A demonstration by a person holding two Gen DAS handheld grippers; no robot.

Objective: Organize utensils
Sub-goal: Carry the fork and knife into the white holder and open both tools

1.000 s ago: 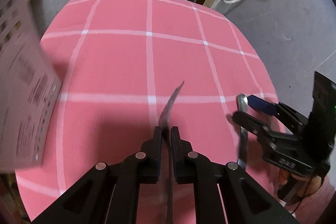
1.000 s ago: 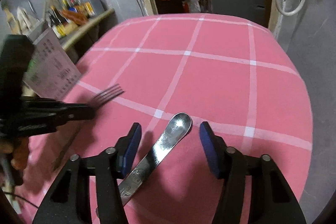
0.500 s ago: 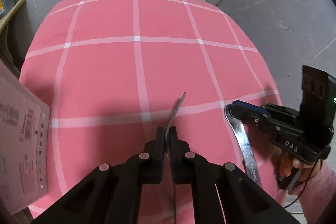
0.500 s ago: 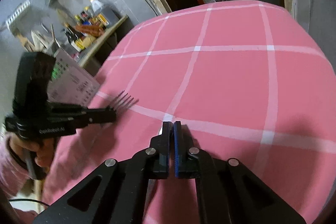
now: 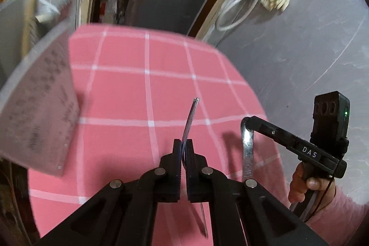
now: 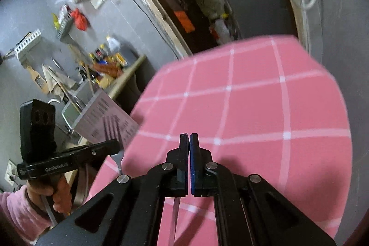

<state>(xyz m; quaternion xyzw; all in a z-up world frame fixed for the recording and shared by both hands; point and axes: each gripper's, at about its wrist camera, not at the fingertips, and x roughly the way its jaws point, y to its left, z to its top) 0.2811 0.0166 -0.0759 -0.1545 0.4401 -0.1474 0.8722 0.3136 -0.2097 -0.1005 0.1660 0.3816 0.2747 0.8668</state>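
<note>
My left gripper [image 5: 183, 142] is shut on a steel fork [image 5: 189, 121], held edge-on above the pink checked tablecloth [image 5: 120, 93]. In the right wrist view the fork's tines [image 6: 112, 126] stick up from the left gripper [image 6: 116, 145]. My right gripper [image 6: 189, 137] is shut on a steel spoon; only the handle [image 6: 174, 218] shows below the fingers. In the left wrist view the spoon [image 5: 247, 149] hangs from the right gripper [image 5: 245, 121], lifted off the cloth at the table's right edge.
A printed card [image 5: 39, 107] stands at the table's left side, also seen in the right wrist view [image 6: 108, 117]. A dark cabinet [image 5: 170, 6] and doorway lie beyond the far edge. A cluttered shelf [image 6: 103, 66] is to the left. Grey floor [image 5: 299, 50] lies to the right.
The right gripper closed on the spoon, which lay on the cloth, and lifted it. Both grippers have risen and tilted up, each carrying its utensil.
</note>
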